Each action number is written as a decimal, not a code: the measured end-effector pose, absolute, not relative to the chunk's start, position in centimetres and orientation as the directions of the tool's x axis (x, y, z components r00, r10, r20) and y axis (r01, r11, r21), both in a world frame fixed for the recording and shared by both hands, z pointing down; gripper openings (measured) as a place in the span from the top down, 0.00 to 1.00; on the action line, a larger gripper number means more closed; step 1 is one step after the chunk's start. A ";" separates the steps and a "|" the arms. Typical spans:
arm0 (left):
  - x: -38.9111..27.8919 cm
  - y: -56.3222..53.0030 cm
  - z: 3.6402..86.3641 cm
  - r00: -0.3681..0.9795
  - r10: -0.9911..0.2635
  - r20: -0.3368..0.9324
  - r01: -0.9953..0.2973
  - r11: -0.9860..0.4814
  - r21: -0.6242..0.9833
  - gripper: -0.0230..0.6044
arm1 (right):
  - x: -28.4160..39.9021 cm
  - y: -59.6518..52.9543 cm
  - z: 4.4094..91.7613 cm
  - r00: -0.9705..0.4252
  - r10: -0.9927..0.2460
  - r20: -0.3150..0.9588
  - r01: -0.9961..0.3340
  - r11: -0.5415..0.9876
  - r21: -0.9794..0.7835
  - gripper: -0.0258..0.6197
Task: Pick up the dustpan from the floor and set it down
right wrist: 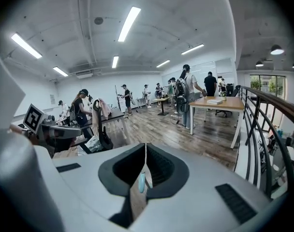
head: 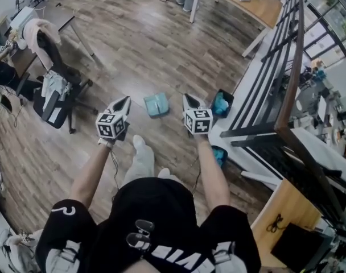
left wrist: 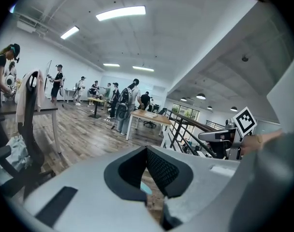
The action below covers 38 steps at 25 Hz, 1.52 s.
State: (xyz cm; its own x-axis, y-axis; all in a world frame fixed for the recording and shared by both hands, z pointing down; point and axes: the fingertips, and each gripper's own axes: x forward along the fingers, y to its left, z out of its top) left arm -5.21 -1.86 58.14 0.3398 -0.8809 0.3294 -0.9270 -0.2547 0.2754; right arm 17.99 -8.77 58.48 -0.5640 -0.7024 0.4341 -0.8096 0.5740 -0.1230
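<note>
The teal dustpan (head: 156,104) lies on the floor (head: 133,50), just beyond and between the left gripper (head: 125,101) and the right gripper (head: 188,100). Both have their jaws together and hold nothing. One gripper should part its jaws first, then come in low to take the rim squarely.

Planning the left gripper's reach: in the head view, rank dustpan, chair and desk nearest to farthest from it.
1. Dustpan, on the floor just right of the left gripper.
2. Chair, to its left.
3. Desk, far off at top right.
</note>
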 end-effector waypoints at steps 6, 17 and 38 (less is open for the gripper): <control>-7.7 -5.9 61.1 0.344 -0.867 0.361 -0.925 -0.247 0.289 0.97 | 14.1 -12.5 62.4 -0.563 -0.670 0.484 -0.803 0.582 -0.130 0.96; -11.5 -12.6 68.7 0.364 -0.830 0.424 -0.917 -0.239 0.319 0.97 | 5.8 -18.0 74.6 -0.567 -0.562 0.602 -0.771 0.620 -0.147 0.71; -18.4 -17.8 81.2 0.392 -0.757 0.523 -0.902 -0.205 0.381 0.97 | 1.2 -19.9 98.0 -0.374 -0.356 0.856 -0.833 0.536 -0.141 0.67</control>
